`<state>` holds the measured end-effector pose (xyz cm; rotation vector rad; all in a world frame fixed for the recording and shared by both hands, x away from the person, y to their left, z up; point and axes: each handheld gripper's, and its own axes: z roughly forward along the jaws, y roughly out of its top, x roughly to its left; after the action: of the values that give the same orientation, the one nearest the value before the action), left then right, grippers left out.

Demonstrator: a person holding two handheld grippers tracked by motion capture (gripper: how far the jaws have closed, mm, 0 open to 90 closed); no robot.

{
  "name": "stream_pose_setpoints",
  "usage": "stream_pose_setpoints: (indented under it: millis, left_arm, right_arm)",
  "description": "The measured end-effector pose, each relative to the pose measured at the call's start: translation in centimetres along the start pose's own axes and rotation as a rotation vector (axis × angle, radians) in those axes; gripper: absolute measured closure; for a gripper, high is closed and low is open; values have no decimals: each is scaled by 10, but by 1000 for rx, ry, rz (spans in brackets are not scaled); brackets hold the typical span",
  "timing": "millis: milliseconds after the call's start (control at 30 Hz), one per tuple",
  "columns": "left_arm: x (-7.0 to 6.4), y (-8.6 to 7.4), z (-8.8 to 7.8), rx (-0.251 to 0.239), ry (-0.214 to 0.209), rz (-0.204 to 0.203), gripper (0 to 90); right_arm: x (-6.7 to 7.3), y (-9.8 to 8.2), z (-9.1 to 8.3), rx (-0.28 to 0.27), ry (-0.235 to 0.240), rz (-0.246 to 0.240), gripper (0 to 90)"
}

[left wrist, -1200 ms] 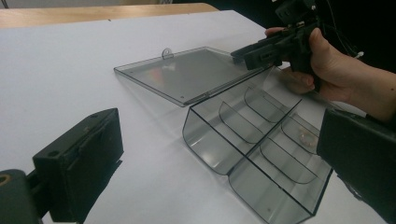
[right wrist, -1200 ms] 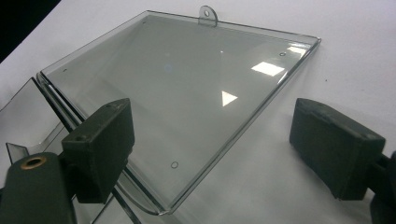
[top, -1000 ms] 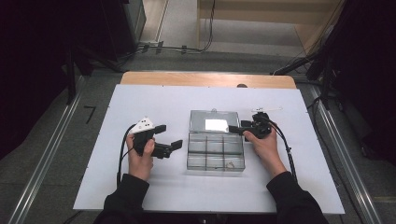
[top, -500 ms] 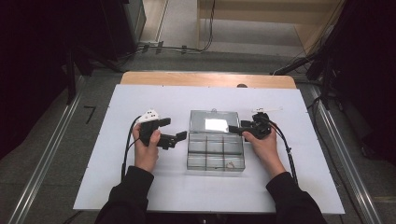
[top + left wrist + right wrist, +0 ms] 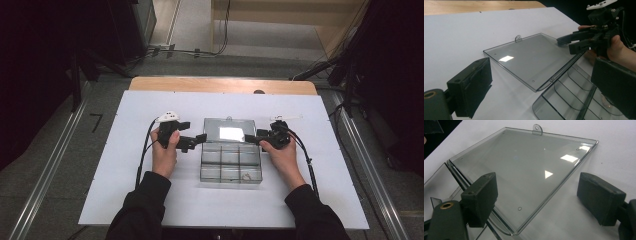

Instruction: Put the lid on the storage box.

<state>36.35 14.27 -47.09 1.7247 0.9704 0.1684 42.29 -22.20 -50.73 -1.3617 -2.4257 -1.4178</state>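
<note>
A clear plastic compartment box (image 5: 231, 166) lies on the white table with its lid (image 5: 230, 131) folded back flat behind it. My left gripper (image 5: 196, 140) is open at the box's left side, near the hinge; in the left gripper view its jaws stand wide apart around the box's corner (image 5: 574, 97) and the lid (image 5: 531, 60). My right gripper (image 5: 251, 139) is open at the lid's right edge. In the right gripper view the lid's (image 5: 524, 165) edge lies between the pads (image 5: 481, 197), untouched. The left gripper view also shows the right gripper (image 5: 571, 42).
The white tabletop (image 5: 125, 165) spreads around the box, with a wooden strip (image 5: 220, 85) at its far edge. A small object (image 5: 245, 175) sits in a front right compartment. Cables trail from both grippers toward the person.
The left hand has carried its gripper to the right, from off to the left up to the box's left side. The right hand and the box have not moved.
</note>
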Motion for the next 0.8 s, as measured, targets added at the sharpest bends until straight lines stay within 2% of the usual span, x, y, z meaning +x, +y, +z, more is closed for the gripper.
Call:
stream_pose_setpoints:
  millis: [167,467,633,800]
  left_arm:
    - [4,2,12,19,15,-22,50]
    - [14,-2,29,41,12,-109,107]
    - [19,-5,36,62,45,-151,170]
    - [21,-9,42,87,51,-173,227]
  right_arm:
    - [0,0,0,-1,0,1,156]
    - [0,0,0,-2,10,2,170]
    - [0,0,0,-2,11,3,175]
    - [0,0,0,-2,14,3,181]
